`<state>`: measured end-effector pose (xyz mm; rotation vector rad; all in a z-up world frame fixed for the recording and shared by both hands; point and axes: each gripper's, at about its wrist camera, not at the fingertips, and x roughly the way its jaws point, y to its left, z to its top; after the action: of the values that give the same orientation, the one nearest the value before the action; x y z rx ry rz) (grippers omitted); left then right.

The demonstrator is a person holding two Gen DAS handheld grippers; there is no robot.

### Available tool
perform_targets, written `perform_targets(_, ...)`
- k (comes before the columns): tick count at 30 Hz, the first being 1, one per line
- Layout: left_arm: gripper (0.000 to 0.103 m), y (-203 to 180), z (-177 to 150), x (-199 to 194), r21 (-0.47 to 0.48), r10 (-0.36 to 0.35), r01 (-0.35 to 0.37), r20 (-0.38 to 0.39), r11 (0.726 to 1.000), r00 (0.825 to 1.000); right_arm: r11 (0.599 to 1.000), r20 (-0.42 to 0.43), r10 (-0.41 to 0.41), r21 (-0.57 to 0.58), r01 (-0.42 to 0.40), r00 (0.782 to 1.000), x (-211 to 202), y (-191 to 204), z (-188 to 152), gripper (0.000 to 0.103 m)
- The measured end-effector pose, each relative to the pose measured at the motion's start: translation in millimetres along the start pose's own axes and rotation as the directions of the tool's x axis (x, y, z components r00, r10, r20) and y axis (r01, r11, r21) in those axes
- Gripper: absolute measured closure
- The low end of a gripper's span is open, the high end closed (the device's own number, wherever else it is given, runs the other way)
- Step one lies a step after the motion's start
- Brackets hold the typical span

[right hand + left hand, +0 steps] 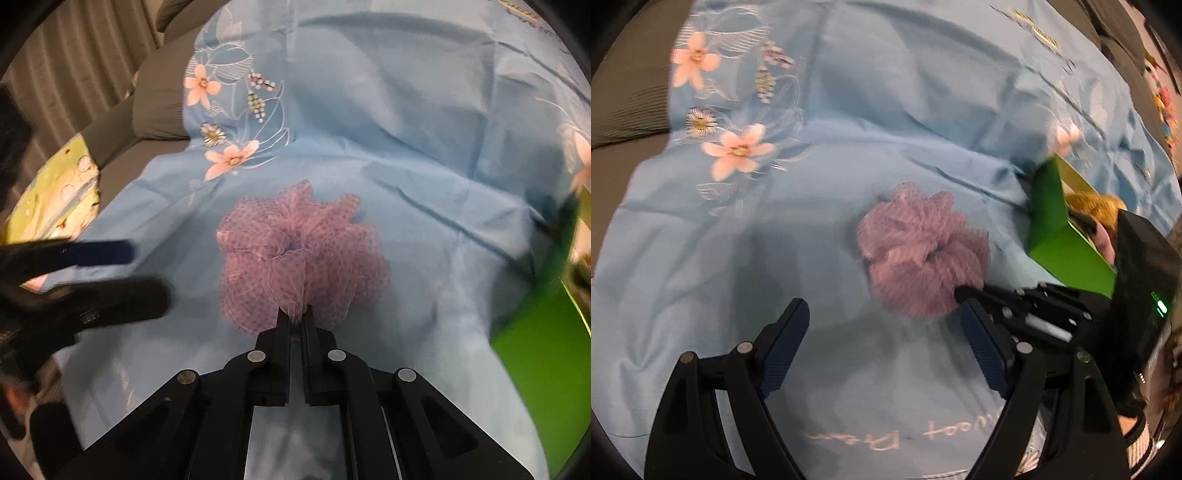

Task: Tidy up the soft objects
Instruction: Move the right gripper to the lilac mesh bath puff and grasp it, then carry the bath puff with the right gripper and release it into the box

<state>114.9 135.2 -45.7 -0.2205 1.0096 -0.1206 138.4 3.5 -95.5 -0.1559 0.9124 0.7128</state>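
Illumination is soft, even and moderately bright in both views, with no glare. The blue sheet [886,110] carries diffuse grey shadows beneath the left gripper [882,332], with soft edges. Both fisheye views bend straight lines toward the rim, and black vignetting fills the corners. Motion blur softens the left wrist view overall; the flower print [735,151] and the green box [1060,236] smear. In the right wrist view, the purple mesh puff [303,258] is fairly sharp, while the frame's left edge is heavily blurred.
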Motion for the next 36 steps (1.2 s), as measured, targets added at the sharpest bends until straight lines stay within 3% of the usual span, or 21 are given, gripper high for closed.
perform_targets(11, 0.022, -58, -33, 45, 0.074, -0.12, 0.133, -0.152, 0.988, 0.981, 0.992, -0.038, 0.021, 0.125, -0.016, 0.999, -66, -22, -84, 0.097)
perform_targets(13, 0.032, -69, -38, 45, 0.096, -0.117, 0.132, -0.144, 0.987, 0.983, 0.989, -0.036, 0.015, 0.144, -0.009, 0.999, -73, -26, -91, 0.097)
perform_targets(15, 0.072, -78, -39, 45, 0.102, -0.143, 0.16, -0.156, 0.982, 0.977, 0.988, -0.029, 0.007, 0.155, -0.002, 1.0, -81, -28, -98, 0.097)
perform_targets(17, 0.079, -87, -41, 43, 0.125, -0.148, 0.169, -0.163, 0.978, 0.976, 0.987, -0.017, 0.0, 0.16, 0.003, 1.0, -87, -28, -102, 0.097)
perform_targets(23, 0.081, -121, -40, 27, 0.199, -0.159, 0.183, -0.129, 0.963, 0.979, 0.984, 0.058, -0.022, 0.18, 0.012, 0.998, -115, -34, -106, 0.097)
perform_targets(28, 0.081, -168, -20, 7, 0.281, -0.19, 0.206, -0.081, 0.937, 0.978, 0.979, 0.147, -0.066, 0.201, 0.036, 0.987, -150, -46, -104, 0.097)
perform_targets(36, 0.081, -258, 21, -12, 0.408, -0.253, 0.23, 0.003, 0.883, 0.967, 0.96, 0.313, -0.206, 0.246, 0.131, 0.927, -224, -94, -87, 0.097)
